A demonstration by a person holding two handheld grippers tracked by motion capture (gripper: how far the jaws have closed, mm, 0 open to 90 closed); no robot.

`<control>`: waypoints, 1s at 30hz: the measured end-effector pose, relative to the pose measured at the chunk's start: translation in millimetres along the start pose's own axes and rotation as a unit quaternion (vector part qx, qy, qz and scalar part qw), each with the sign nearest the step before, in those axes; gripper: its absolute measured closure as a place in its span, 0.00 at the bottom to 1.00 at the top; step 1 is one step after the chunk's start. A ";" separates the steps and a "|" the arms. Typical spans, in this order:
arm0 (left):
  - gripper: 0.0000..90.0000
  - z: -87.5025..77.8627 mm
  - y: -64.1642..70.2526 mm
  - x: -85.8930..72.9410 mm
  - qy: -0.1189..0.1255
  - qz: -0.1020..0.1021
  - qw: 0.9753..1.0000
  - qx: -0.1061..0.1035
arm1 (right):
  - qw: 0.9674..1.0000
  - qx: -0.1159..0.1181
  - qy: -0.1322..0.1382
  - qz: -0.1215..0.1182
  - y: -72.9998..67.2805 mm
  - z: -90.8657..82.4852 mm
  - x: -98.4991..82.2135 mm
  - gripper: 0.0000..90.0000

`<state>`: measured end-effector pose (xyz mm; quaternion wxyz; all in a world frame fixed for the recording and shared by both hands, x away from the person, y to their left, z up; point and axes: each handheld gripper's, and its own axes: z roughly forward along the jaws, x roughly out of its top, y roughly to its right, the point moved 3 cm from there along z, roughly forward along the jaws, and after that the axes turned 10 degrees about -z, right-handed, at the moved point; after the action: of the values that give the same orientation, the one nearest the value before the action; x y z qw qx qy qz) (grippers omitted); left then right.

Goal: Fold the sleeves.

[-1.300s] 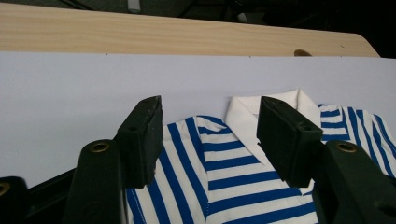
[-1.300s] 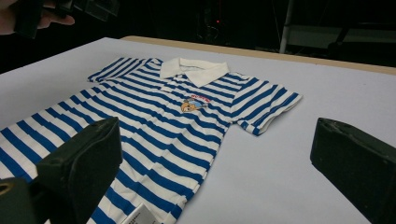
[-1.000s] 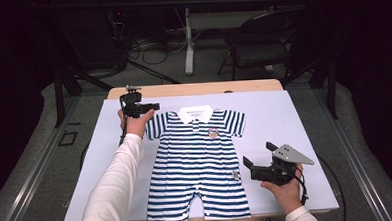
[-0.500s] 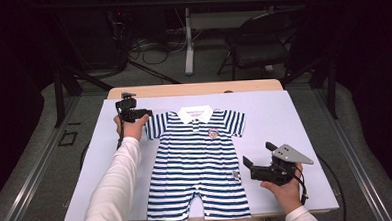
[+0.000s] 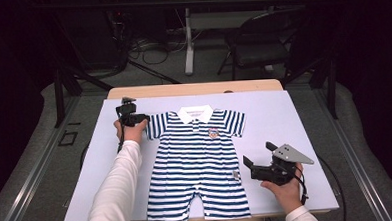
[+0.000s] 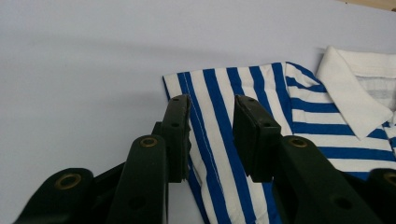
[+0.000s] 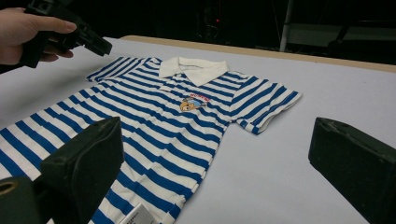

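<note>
The blue-and-white striped cotton baby romper ran off the right and bottom edges in the left gripper view, its sleeve partly hidden behind the black jaws. In the right gripper view its lower half was cut off, and print on the small white tag was too small to read. The chest emblem was unclear in the high view.

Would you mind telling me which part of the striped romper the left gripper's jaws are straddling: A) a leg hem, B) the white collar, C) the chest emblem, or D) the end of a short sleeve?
D: in the left gripper view, the left gripper has its jaws on either side of the cuff end of the sleeve of the striped romper, with a gap showing between the pads and the cloth.
</note>
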<state>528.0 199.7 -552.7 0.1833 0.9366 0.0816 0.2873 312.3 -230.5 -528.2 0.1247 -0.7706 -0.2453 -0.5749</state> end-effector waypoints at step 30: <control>0.81 13.5 -7.4 -12.1 -0.012 -0.008 1.000 0.006 | 1.000 0.002 0.001 0.001 -0.5 0.0 0.3 0.03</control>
<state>525.3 199.3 -572.2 0.1811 0.9405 0.0883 0.2737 312.1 -230.0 -527.9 0.1273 -0.7702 -0.2456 -0.5747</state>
